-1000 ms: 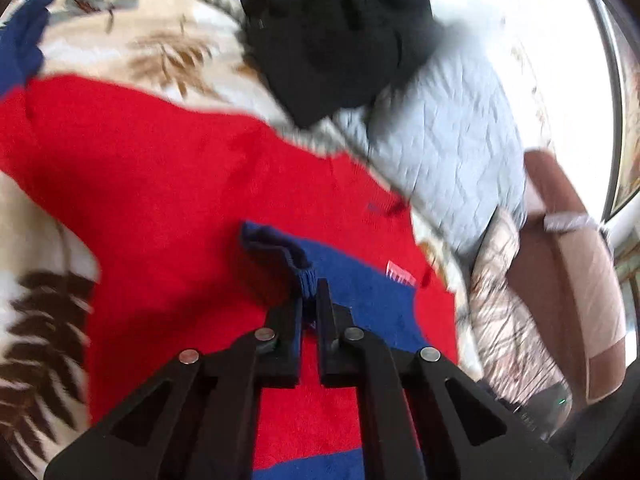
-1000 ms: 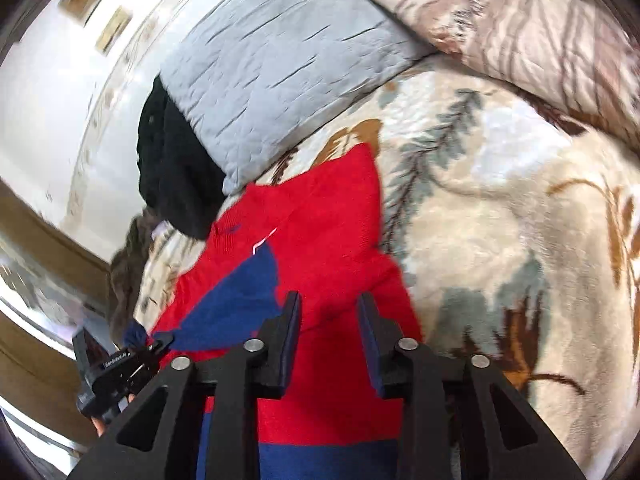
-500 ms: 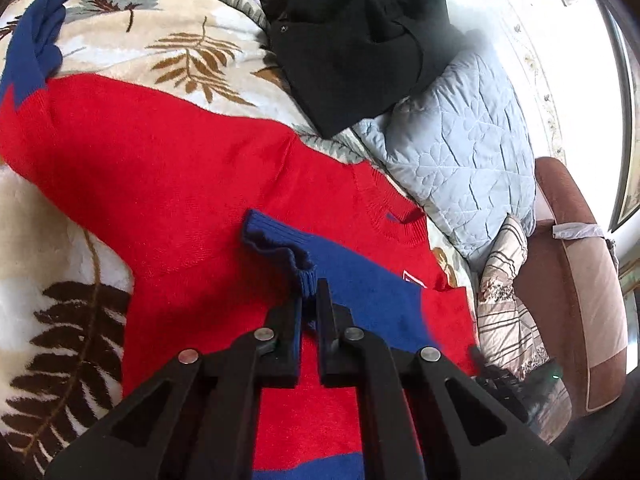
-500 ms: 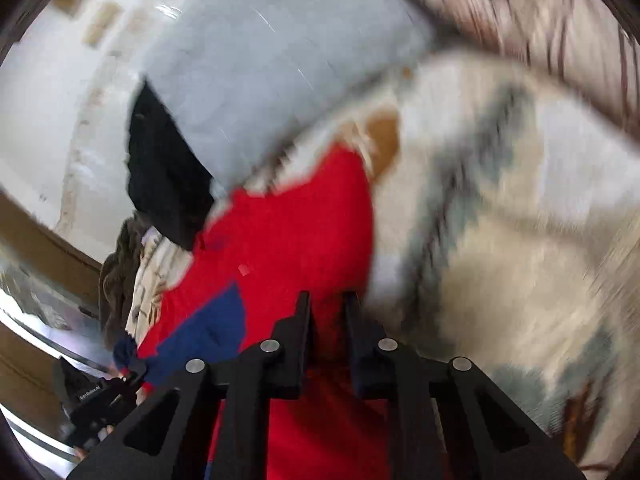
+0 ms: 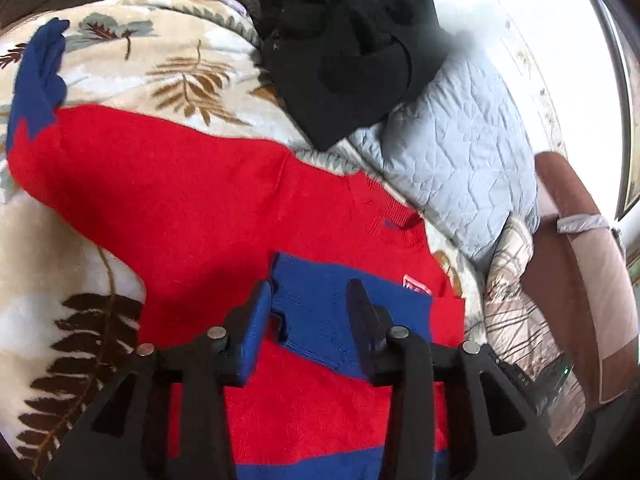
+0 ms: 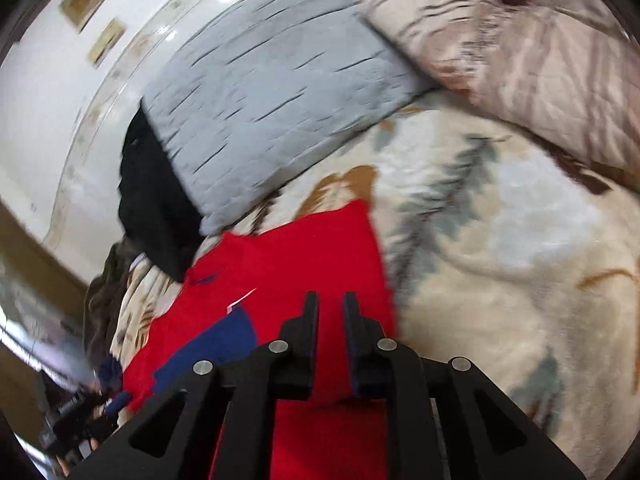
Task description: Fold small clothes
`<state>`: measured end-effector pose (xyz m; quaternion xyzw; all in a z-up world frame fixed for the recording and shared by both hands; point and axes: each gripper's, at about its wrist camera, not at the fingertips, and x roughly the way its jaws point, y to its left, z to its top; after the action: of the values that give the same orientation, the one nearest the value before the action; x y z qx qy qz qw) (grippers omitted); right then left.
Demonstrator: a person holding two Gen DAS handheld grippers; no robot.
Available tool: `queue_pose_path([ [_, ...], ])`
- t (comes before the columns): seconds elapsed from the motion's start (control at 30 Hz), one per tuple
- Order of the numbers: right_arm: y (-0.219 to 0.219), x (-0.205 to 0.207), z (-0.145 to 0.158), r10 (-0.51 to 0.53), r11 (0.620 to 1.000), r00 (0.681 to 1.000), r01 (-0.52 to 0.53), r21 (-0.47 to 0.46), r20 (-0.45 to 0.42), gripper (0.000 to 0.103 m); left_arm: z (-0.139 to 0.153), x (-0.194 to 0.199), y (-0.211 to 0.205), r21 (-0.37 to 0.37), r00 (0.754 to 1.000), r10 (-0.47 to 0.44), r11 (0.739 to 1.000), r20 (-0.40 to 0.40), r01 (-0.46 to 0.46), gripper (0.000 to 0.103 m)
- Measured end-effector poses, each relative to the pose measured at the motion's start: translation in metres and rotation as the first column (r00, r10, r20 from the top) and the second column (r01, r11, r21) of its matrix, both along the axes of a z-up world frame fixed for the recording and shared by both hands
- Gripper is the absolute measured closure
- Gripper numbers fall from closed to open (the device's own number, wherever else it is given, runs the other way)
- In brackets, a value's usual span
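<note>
A red sweater [image 5: 180, 200] with blue cuffs lies spread on a leaf-patterned blanket [image 5: 40, 280]. One blue sleeve end [image 5: 320, 304] is folded across the sweater's chest. My left gripper [image 5: 310, 300] straddles it, jaws opening, and the pads do not press on the cloth. The other sleeve's blue cuff [image 5: 38, 80] lies out at the far left. In the right wrist view the sweater [image 6: 304, 256] runs under my right gripper [image 6: 330, 312]. That gripper's jaws stand close together on the red cloth at the sweater's right edge. My left gripper [image 6: 80, 412] shows small at the lower left.
A black garment [image 5: 352, 60] is heaped at the back, against a grey quilted pillow [image 5: 460, 160]. A striped beige pillow [image 6: 520, 52] lies to the right of the grey one. A brown chair [image 5: 580, 260] stands beyond the bed's right side. Blanket [image 6: 520, 280] stretches right of the sweater.
My left jaws have parted and let go of the blue sleeve end, which now lies flat on the chest. My right jaws have narrowed onto the sweater's right edge.
</note>
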<state>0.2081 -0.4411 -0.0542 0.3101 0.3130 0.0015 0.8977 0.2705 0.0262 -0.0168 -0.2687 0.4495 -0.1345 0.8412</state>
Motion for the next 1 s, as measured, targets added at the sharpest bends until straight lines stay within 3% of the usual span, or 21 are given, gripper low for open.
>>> queue_pose_path([
  [0.1, 0.014, 0.017, -0.020, 0.024, 0.999, 0.996, -0.026, -0.025, -0.085, 0.079, -0.029, 0.013, -0.017, 0.073, 0.992, -0.036, 0.996, -0.122, 0.045, 0.067],
  [0.13, 0.016, 0.018, -0.032, 0.024, 0.999, 0.989, -0.029, -0.036, -0.143, 0.084, -0.031, 0.014, -0.019, 0.086, 0.993, -0.033, 0.995, -0.118, 0.043, 0.069],
  [0.23, 0.027, 0.014, -0.021, -0.012, 0.998, 0.994, 0.004, -0.068, -0.110, 0.080, -0.020, 0.011, -0.018, 0.072, 0.994, -0.039, 0.996, -0.098, 0.046, 0.068],
  [0.4, 0.096, 0.022, 0.002, 0.179, 0.983, 0.983, -0.180, -0.034, -0.036, 0.079, -0.004, 0.005, 0.001, 0.000, 0.996, 0.002, 1.000, -0.089, -0.002, 0.068],
  [0.57, 0.182, 0.035, -0.010, 0.362, 0.932, 0.931, -0.362, 0.000, -0.038, 0.079, 0.030, -0.004, 0.059, -0.049, 0.991, 0.132, 0.990, -0.020, -0.133, 0.047],
  [0.7, 0.231, 0.044, -0.034, 0.452, 0.892, 0.889, -0.452, 0.019, -0.070, 0.079, 0.046, 0.000, 0.132, -0.022, 0.967, 0.255, 0.967, 0.008, -0.255, 0.044],
  [0.73, 0.240, 0.043, -0.042, 0.457, 0.888, 0.884, -0.460, -0.013, -0.095, 0.079, 0.046, 0.003, 0.149, -0.007, 0.959, 0.282, 0.959, 0.004, -0.282, 0.039],
  [0.8, 0.247, 0.034, -0.041, 0.443, 0.890, 0.894, -0.447, -0.086, -0.062, 0.078, 0.046, 0.015, 0.186, 0.035, 0.940, 0.341, 0.940, -0.016, -0.341, 0.034],
  [0.87, 0.246, 0.034, -0.040, 0.443, 0.890, 0.894, -0.447, -0.091, -0.065, 0.078, 0.041, 0.028, 0.214, 0.052, 0.926, 0.373, 0.927, -0.055, -0.371, 0.033],
  [1.0, 0.239, 0.033, -0.043, 0.446, 0.893, 0.894, -0.448, -0.055, -0.045, 0.078, 0.024, 0.060, 0.241, 0.013, 0.911, 0.384, 0.922, -0.148, -0.386, 0.033],
])
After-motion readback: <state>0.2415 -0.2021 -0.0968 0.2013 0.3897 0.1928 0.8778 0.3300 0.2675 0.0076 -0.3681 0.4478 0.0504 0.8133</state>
